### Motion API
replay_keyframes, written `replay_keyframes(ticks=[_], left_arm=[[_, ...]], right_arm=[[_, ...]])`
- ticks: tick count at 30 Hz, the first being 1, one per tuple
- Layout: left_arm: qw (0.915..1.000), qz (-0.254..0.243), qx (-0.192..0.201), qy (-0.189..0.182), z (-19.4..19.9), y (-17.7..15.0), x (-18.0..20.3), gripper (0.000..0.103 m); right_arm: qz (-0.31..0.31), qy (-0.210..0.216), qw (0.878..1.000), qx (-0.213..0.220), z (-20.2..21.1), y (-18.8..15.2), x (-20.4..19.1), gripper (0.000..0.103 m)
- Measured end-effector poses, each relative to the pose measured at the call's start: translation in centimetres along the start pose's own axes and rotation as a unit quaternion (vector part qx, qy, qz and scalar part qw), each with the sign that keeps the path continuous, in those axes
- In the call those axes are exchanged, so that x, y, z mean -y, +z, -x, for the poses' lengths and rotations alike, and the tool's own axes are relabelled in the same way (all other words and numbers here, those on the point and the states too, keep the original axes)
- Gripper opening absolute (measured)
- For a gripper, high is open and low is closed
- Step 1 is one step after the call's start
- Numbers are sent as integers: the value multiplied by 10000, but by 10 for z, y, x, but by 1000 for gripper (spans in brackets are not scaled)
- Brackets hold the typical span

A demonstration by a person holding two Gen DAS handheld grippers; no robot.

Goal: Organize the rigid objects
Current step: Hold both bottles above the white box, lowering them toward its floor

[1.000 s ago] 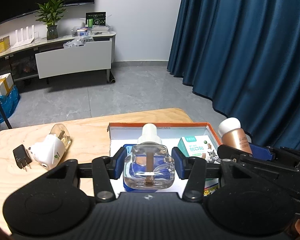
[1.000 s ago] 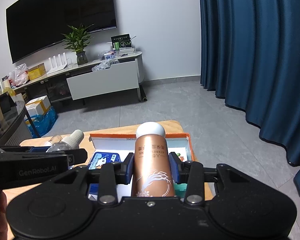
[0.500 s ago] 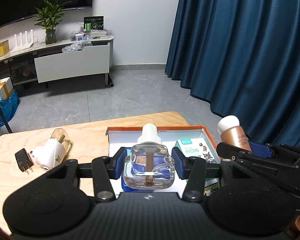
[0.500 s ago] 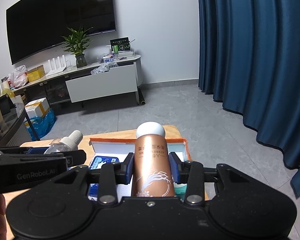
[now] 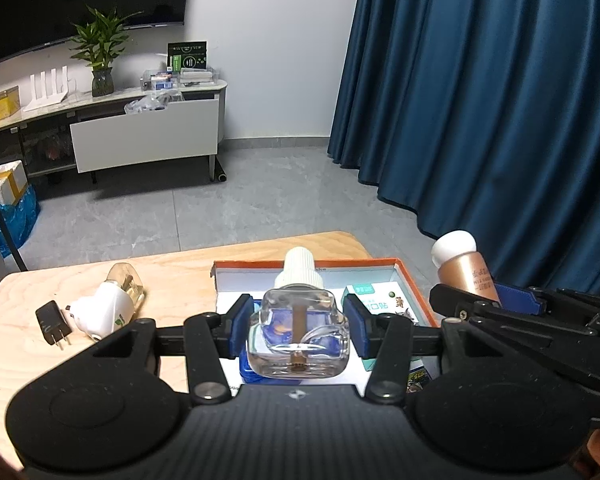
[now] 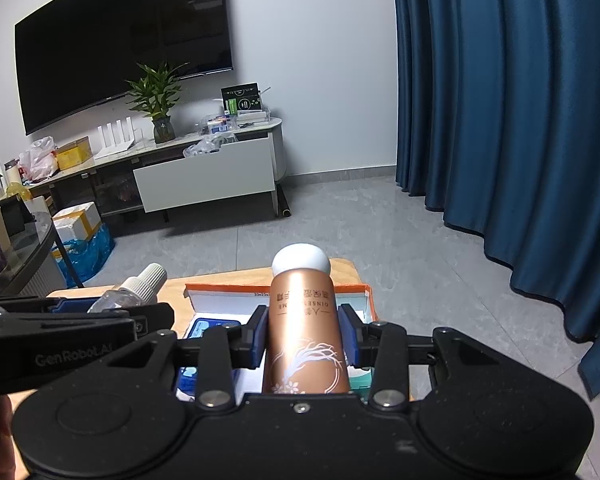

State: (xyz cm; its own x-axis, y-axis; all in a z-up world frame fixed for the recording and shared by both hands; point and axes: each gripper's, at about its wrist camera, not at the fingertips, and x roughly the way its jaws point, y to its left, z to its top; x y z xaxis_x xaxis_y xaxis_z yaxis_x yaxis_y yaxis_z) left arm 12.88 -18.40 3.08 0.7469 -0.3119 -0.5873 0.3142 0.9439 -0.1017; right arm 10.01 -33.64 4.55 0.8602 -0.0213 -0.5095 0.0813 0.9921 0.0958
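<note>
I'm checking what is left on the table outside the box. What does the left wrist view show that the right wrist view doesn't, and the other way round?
Only the left wrist view shows the white plug-in diffuser and the black charger plug lying on the wooden table left of the box, and the teal carton in it.

Only the right wrist view shows the wall TV.

Both show the orange-rimmed box, the left gripper shut on the clear refill bottle, and the right gripper shut on the copper bottle.

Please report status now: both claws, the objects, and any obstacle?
Left claw shut on clear refill bottle. Right claw shut on copper bottle. Both above orange-rimmed box. Nothing blocking.
</note>
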Motion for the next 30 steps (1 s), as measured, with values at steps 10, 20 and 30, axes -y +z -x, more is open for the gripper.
replay_keyframes(ticks=[10,20,30], left_arm=[[10000,-4,85,-16,7,-1,3,50],[10000,0,83,-30,9,-1,3,50],[10000,16,0,-30,4,-1,1,50]], right_arm=[[32,4,10000,70,10,1,0,46],[24,5,10000,69,11,0,0,46],[-8,-25,10000,-27,9,1,0,46]])
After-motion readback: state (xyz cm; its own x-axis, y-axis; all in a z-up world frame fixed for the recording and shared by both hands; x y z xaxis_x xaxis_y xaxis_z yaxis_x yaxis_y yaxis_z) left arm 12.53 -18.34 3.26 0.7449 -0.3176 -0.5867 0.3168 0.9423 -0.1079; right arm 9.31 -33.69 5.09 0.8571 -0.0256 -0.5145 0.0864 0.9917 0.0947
